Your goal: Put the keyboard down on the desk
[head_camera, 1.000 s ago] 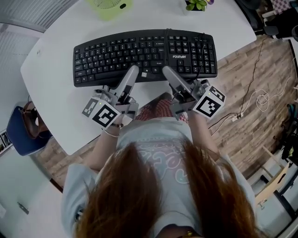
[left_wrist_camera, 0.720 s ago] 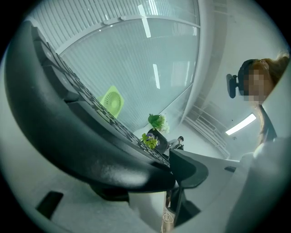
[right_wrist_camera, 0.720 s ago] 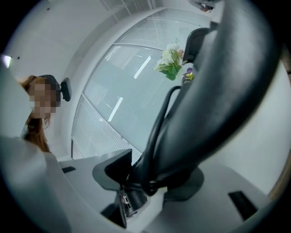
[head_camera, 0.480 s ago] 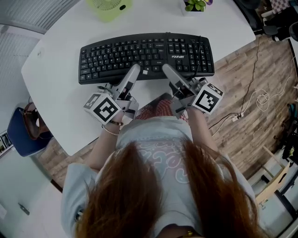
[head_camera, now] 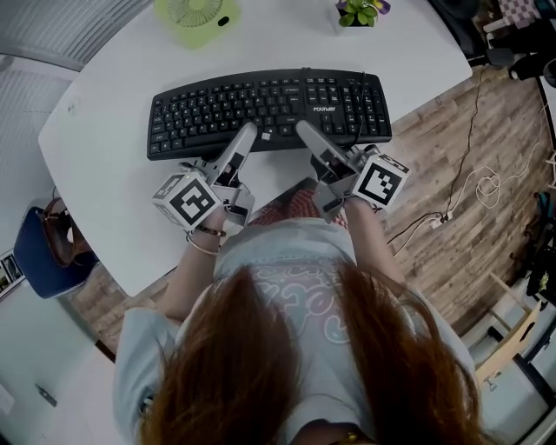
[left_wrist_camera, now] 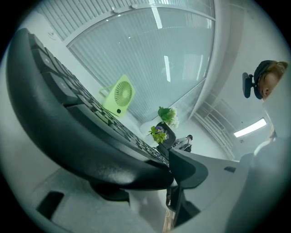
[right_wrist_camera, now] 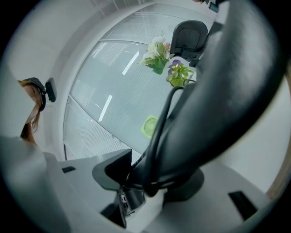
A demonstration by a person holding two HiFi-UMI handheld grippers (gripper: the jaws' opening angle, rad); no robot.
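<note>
Now left tool [head_camera: 247, 132] and right tool [head_camera: 303, 130] each clamp keyboard [head_camera: 269, 106], near edge. Beyond it on tabletop [head_camera: 109, 200]: green fan [head_camera: 193, 13], potted plant [head_camera: 358, 12].

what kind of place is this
Likely an office workspace: a black keyboard over a white desk that bears a green desk fan and a potted plant, with an office chair beyond.

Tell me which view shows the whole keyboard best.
Head view: the keyboard shows whole, from above. The left and right gripper views each show only a close stretch of its edge between the jaws.
</note>
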